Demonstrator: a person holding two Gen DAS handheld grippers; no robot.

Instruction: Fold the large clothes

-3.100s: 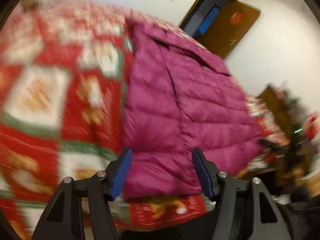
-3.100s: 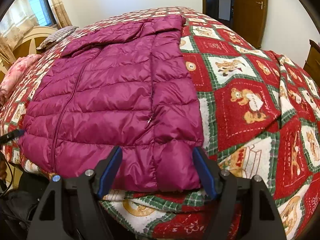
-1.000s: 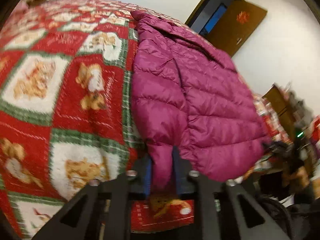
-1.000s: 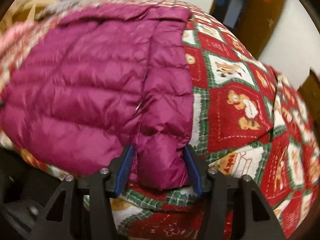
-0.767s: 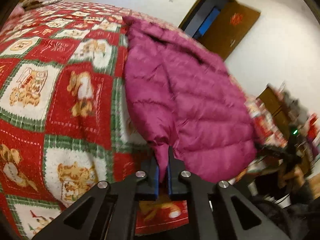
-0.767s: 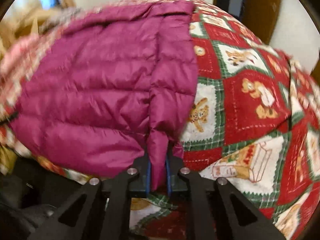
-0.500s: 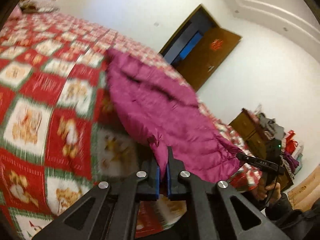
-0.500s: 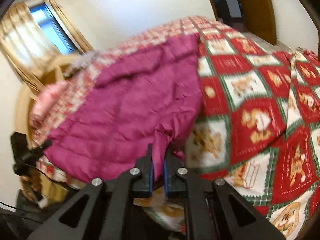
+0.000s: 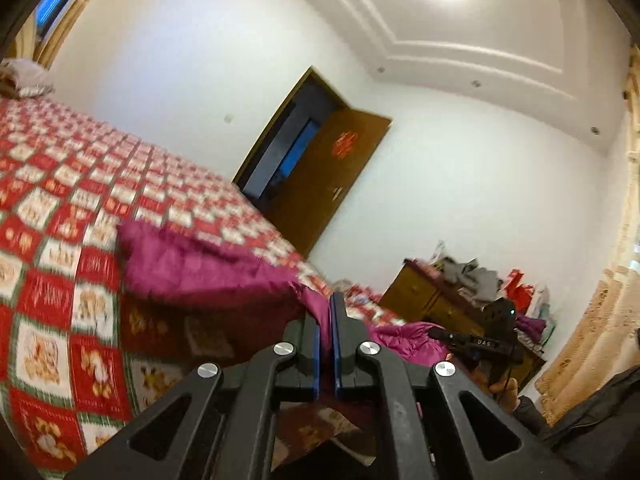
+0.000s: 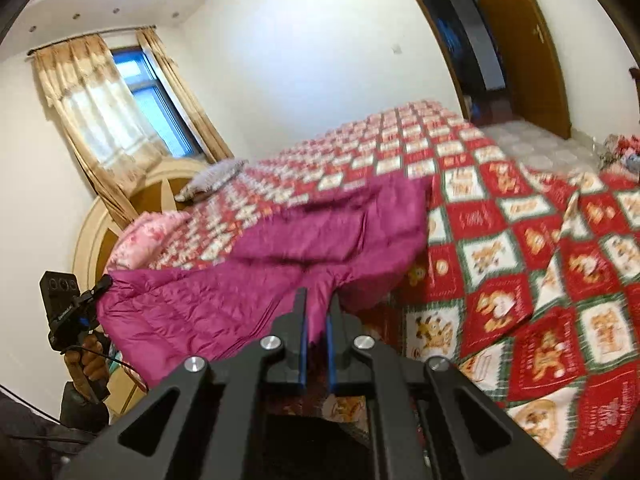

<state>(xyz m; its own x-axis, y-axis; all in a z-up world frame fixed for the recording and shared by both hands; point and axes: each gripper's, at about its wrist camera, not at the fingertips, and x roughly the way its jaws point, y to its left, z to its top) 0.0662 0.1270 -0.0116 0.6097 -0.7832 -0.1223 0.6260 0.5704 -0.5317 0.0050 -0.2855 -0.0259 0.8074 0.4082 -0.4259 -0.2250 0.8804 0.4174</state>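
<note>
Both tongs are clenched on the magenta puffer jacket (image 10: 320, 248): left tongs (image 9: 327, 320), right tongs (image 10: 317, 312). Its hem hangs lifted above the patchwork bedspread (image 10: 520, 240).

The left hand-held gripper (image 9: 327, 312) is matte black plastic with angular, cut-out linkage arms, round silver screw heads at the joints and blue pads lining its fingers. The right hand-held gripper (image 10: 317, 308) looks identical: black frame, silver screws, blue pads.

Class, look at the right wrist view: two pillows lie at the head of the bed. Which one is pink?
The nearer pillow, beside the curved headboard, is pink with flowers. The farther pillow, nearer the window, is grey.
</note>
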